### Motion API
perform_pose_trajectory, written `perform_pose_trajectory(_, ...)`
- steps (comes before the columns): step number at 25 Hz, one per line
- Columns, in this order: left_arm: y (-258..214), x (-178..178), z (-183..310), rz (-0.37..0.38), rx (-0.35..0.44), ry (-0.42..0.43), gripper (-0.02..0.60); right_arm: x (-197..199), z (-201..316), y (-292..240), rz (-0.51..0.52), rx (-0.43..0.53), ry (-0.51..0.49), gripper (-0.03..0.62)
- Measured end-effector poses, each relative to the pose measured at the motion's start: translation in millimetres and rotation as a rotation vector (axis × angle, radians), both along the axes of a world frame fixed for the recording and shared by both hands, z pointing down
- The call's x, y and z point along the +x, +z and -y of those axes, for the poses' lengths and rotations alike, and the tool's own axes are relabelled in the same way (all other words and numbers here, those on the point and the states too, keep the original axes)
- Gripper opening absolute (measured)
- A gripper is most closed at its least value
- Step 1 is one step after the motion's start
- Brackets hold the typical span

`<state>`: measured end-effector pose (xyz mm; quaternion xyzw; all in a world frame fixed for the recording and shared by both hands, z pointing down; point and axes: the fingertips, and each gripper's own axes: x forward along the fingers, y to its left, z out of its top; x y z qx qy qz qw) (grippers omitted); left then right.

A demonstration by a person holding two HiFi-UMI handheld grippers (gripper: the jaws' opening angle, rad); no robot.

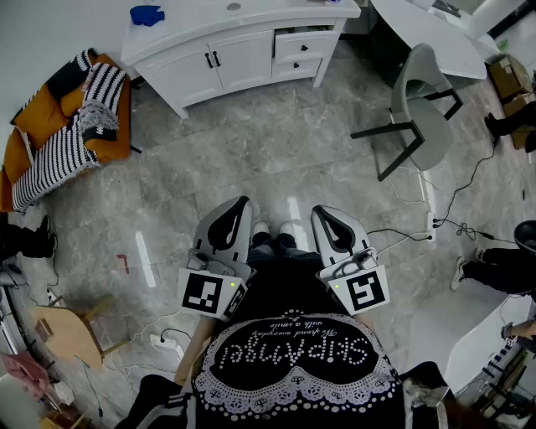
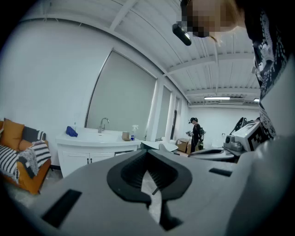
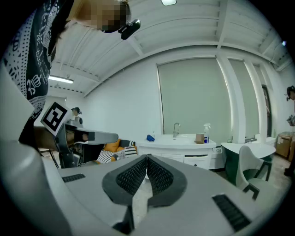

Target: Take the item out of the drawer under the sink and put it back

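Note:
The white sink cabinet stands far ahead across the marble floor, its doors and drawers closed; no item from inside shows. A blue cloth lies on its top. My left gripper and right gripper are held side by side close to the person's body, both shut with nothing between the jaws. The left gripper view has the shut left gripper with the cabinet at its left. In the right gripper view the cabinet and its tap lie just beyond the shut right gripper.
A grey chair and a white table stand at the right. An orange sofa with a striped blanket is at the left. Cables and a power strip lie on the floor. Another person stands far off.

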<state>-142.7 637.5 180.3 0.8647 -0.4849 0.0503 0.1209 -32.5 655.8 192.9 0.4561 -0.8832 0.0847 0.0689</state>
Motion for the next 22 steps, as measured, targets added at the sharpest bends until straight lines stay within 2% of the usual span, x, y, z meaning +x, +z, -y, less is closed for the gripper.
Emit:
perform_pose_trajectory(10,5,25,-8,-0.005,0.011,0.021,0.005,19,-5,4,-0.018,0.014,-0.011,0.02)
perform_pose_trajectory(17,11,34,-3,-0.02,-0.011,0.017,0.005,27,-5,-2,0.061,0.032,-0.038,0.021)
perform_pose_trajectory(22,12,48,2,-0.037,-0.008,0.029,0.005,37,-1,2,0.042,0.03,-0.049,0.021)
